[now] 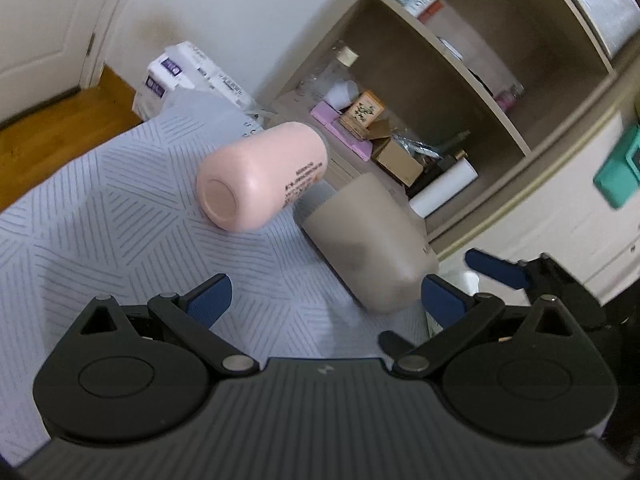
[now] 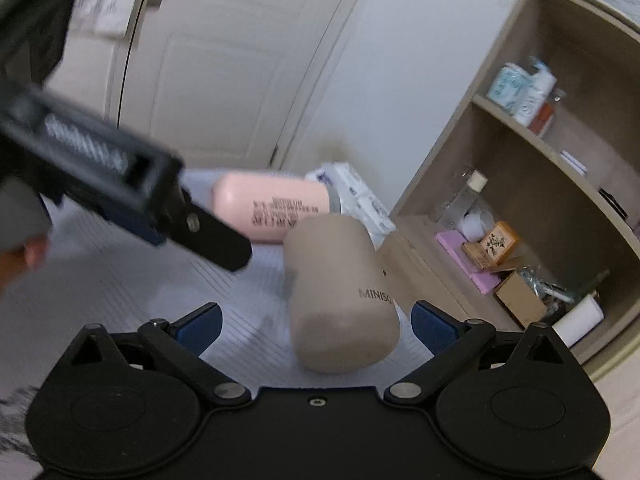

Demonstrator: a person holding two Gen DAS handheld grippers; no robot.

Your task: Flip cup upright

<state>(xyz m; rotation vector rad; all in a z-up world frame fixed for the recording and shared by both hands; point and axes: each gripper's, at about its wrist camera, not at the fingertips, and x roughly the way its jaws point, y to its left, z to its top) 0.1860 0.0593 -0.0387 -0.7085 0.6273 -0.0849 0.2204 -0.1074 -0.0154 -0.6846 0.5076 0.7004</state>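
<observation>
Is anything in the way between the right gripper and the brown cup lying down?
No. In the right wrist view the right gripper is open, and the brown cup already lies between its fingers, on the striped cloth.

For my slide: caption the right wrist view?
Open right hand-held gripper nears the toppled taupe cup.

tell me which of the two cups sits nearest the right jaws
The taupe cup marked MINISO, lying just ahead of the open right gripper. The pink cup lies farther back on the patterned cloth.
</observation>
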